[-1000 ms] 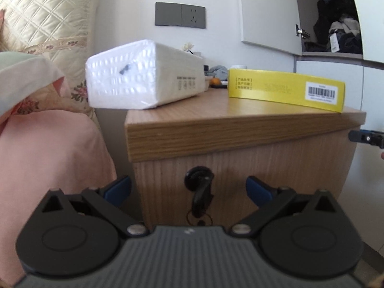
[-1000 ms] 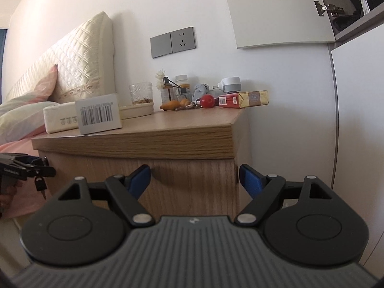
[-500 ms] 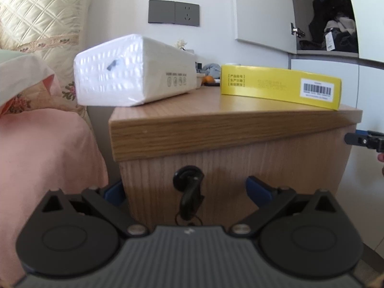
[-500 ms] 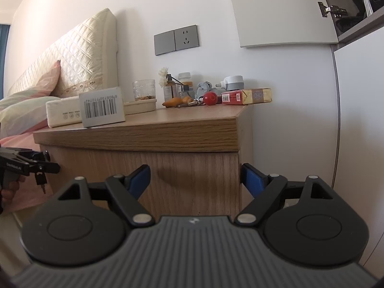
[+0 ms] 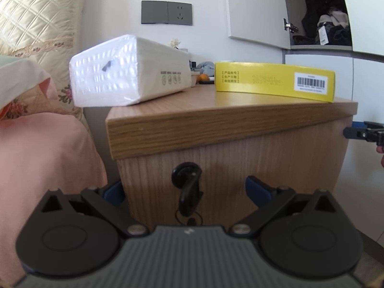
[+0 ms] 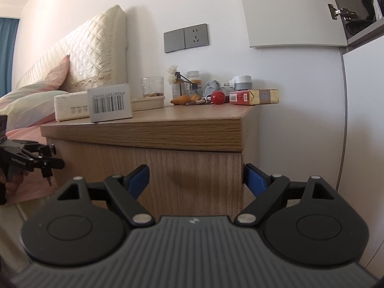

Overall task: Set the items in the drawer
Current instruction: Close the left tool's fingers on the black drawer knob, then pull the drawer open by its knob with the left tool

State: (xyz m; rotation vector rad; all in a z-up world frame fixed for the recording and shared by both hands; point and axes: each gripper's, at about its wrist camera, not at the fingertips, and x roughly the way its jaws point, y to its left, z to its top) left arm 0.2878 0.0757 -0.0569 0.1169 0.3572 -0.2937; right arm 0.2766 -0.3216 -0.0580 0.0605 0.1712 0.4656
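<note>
Below the overhanging wooden top of the nightstand (image 5: 216, 117), the left gripper (image 5: 186, 189) faces the drawer front (image 5: 264, 163) with its blue-padded fingers spread wide, empty, one on either side of a black key (image 5: 188, 187) that hangs from the lock; that framing suggests the key serves as the pull, so the step in hand is probably opening the drawer before anything can go in. The right gripper (image 6: 195, 176) is likewise released and empty, its fingers straddling the nightstand's right front corner, held low, seemingly just waiting. The items to be stowed sit on top: a plastic-wrapped white tissue pack (image 5: 129, 72) at the left edge, overhanging the side nearest the bed (image 5: 43, 148), its long axis running back toward the wall with one short end facing the left camera; and a yellow box (image 5: 273, 81) standing on a long edge near the front right, its long axis running roughly along the front edge, barcode end toward the right. Both lie near the front, within easy reach once the drawer is out. Smaller clutter, including a red ball (image 6: 218, 96) and a red-and-gold carton (image 6: 254, 96), sits near the wall.
</note>
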